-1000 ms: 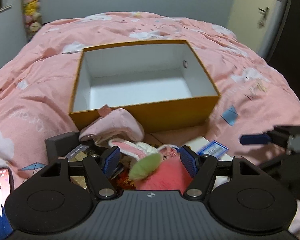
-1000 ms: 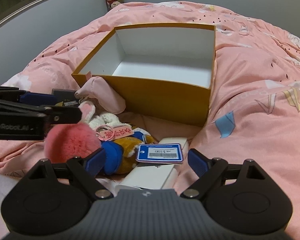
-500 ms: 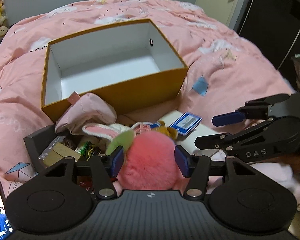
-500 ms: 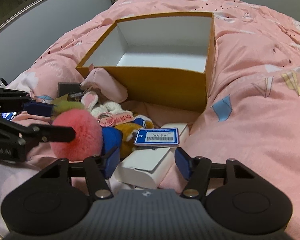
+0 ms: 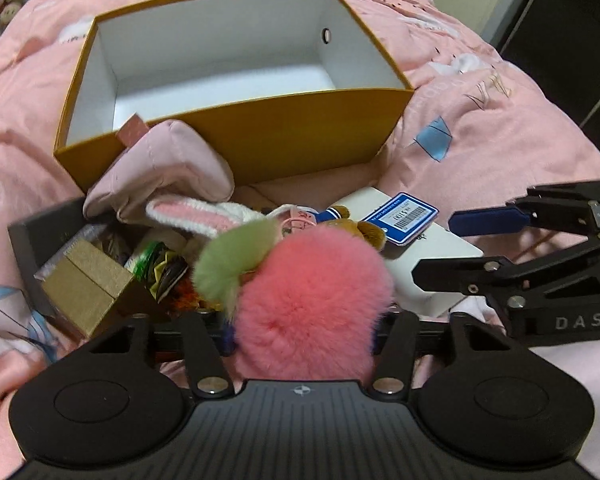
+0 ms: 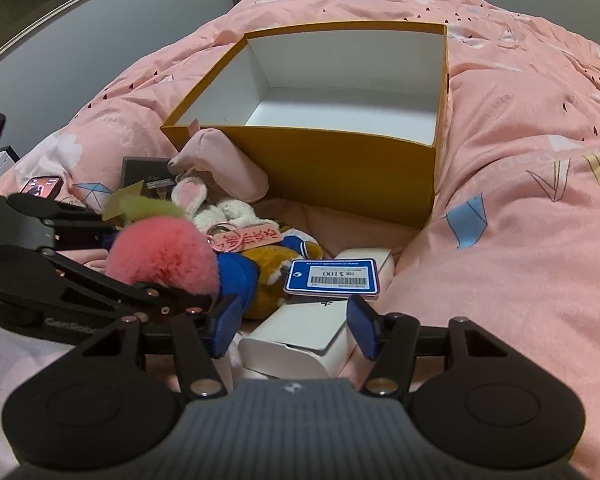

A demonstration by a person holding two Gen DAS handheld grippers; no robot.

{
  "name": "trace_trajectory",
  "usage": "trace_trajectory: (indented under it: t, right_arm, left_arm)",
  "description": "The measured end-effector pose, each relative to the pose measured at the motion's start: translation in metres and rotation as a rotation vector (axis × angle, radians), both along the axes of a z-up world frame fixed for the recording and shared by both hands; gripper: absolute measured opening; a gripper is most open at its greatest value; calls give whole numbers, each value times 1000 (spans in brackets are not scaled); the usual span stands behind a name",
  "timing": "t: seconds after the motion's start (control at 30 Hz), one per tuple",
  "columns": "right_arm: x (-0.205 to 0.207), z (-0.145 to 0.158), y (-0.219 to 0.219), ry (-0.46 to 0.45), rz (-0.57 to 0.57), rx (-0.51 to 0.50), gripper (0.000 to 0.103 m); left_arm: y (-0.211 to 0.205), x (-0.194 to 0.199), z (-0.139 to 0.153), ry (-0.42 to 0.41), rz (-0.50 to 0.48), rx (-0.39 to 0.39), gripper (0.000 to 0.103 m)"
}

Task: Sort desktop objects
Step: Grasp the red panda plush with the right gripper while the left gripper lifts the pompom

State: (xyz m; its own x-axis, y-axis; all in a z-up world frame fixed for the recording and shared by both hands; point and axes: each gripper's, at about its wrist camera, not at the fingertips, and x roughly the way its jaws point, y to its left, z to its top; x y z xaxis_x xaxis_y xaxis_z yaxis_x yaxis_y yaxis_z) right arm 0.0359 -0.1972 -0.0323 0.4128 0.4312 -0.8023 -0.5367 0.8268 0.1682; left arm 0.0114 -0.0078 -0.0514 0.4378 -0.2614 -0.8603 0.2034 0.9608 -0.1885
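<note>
Between the blue pads of the left gripper (image 5: 303, 334) sits the pink pom-pom (image 5: 314, 300), fluffy and squeezed at both sides, its green tuft (image 5: 230, 266) flopping off to the left. That one is pinched and held, no question, and it hangs low over the heap of clutter, not yet at the box.

Over to the right gripper (image 6: 292, 330): fingers spread wide, nothing between them. It hovers just above the white carton (image 6: 314, 334), the one with the blue price tag (image 6: 332, 278) lying across its far end. By my read, that carton is the next candidate.

Beyond both tools, the pile. A bunny plush (image 6: 216, 208) with pink-lined ears, a brown and blue plush toy (image 6: 268, 276), a pink key tag (image 6: 244, 240), a gold box (image 5: 90, 284) sitting in a dark tray (image 5: 28, 232), and a pale pink pouch (image 5: 164, 172) leaning against the orange wall.

And behind it all, the orange box (image 5: 300, 136), white inside and, as far as both views show, with nothing in it yet. A phone (image 6: 42, 186) glows at the far left on the pink duvet (image 6: 520, 160).

So the score, as I judge it: nothing sorted so far, one item in hand, everything else waiting on the bed.
</note>
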Motion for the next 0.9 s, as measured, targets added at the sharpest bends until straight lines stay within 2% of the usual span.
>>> trace_trajectory:
  t: [0.27, 0.5, 0.67, 0.77, 0.9]
  right_arm:
    - [4, 10, 0, -44, 7, 4, 61]
    - [13, 19, 18, -74, 90, 16, 57]
    - [14, 9, 41, -37, 206, -22, 54]
    - [8, 0, 54, -43, 294, -82, 54]
    - [11, -10, 61, -64, 321, -137, 54]
  left_arm:
    - [18, -8, 31, -100, 61, -32, 52]
    - [51, -12, 69, -210, 166, -17, 52]
    - [63, -9, 69, -203, 204, -6, 52]
    - [61, -6, 64, -189, 206, 1, 52]
    - [60, -6, 56, -173, 198, -5, 52]
